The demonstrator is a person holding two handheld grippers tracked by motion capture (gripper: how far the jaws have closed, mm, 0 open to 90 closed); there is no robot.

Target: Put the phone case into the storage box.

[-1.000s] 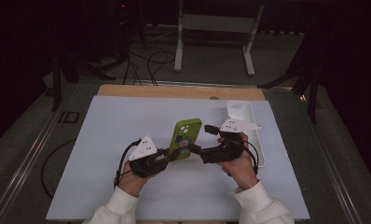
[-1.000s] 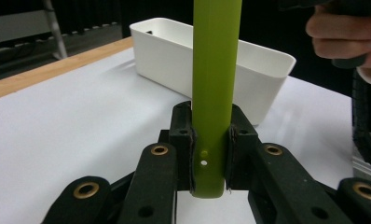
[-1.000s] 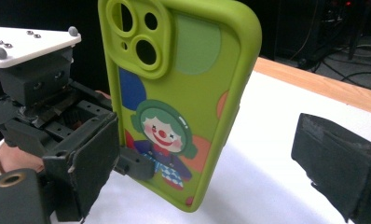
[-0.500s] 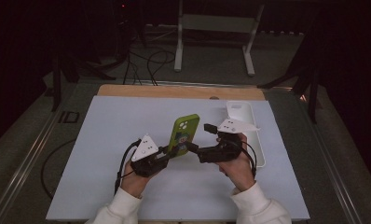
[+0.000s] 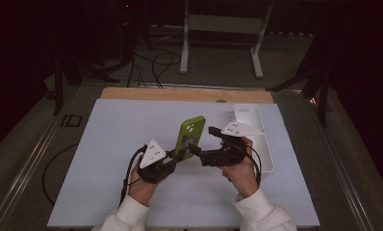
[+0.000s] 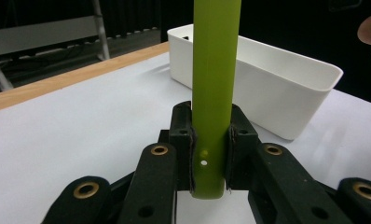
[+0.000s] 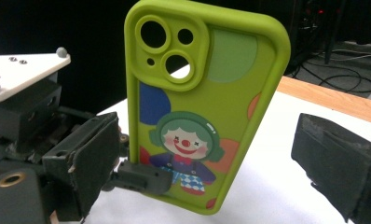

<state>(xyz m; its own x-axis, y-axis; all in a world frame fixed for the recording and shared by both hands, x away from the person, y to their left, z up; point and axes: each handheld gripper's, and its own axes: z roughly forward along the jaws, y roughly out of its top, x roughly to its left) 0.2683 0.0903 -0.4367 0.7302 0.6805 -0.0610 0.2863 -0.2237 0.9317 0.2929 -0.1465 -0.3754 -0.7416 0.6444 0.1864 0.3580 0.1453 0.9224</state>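
Observation:
A lime-green phone case [image 5: 190,134] with a clown picture on its back [image 7: 193,140] stands upright above the white mat. My left gripper [image 5: 176,158] is shut on its lower end, and in the left gripper view the two pads [image 6: 182,140] press its front and back faces. My right gripper [image 5: 199,152] is open just right of the case. In the right gripper view its jaws stand wide apart with the case [image 7: 207,93] beyond them, touching neither. The left gripper's white plate [image 7: 23,70] shows at the left there.
A white rectangular bin [image 5: 257,139] stands on the mat at the right, behind my right hand; its wall [image 6: 286,88] shows in the left gripper view. A wooden strip [image 5: 185,94] edges the far side of the white mat [image 5: 112,134].
The left gripper has tipped the case up from a low slant to nearly upright. The right gripper has shifted slightly toward it.

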